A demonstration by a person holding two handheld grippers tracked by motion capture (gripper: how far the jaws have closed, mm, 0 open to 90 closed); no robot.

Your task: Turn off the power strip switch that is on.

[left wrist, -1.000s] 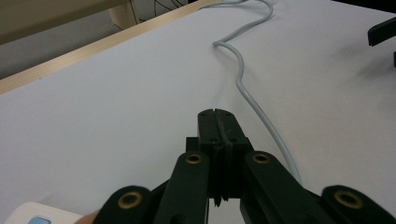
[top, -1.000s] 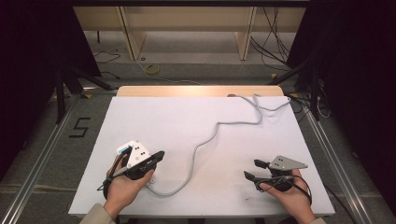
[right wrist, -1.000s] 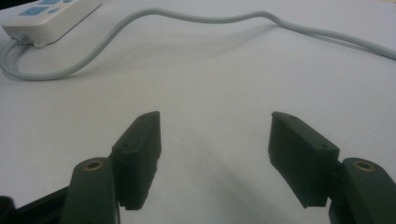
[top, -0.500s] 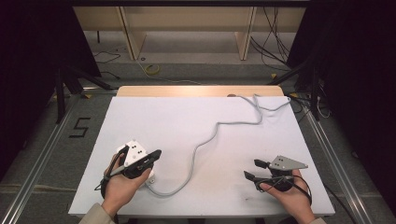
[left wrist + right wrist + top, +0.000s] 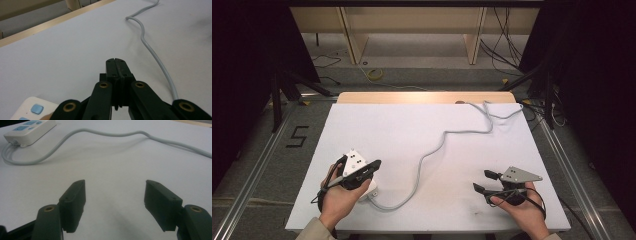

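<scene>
Holding my left gripper (image 5: 116,65) pressed fully together on nothing, just above the power strip (image 5: 30,111). I'm keeping my right gripper (image 5: 113,202) spread wide and empty over the table (image 5: 412,135).

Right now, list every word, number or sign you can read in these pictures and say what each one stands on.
"5": a dark figure marked on the grey floor left of the table, in the high view.
The power strip has blue buttons, but any print on them is too blurred to read.
Nothing readable on the left gripper, the right gripper or the grey cable.
</scene>
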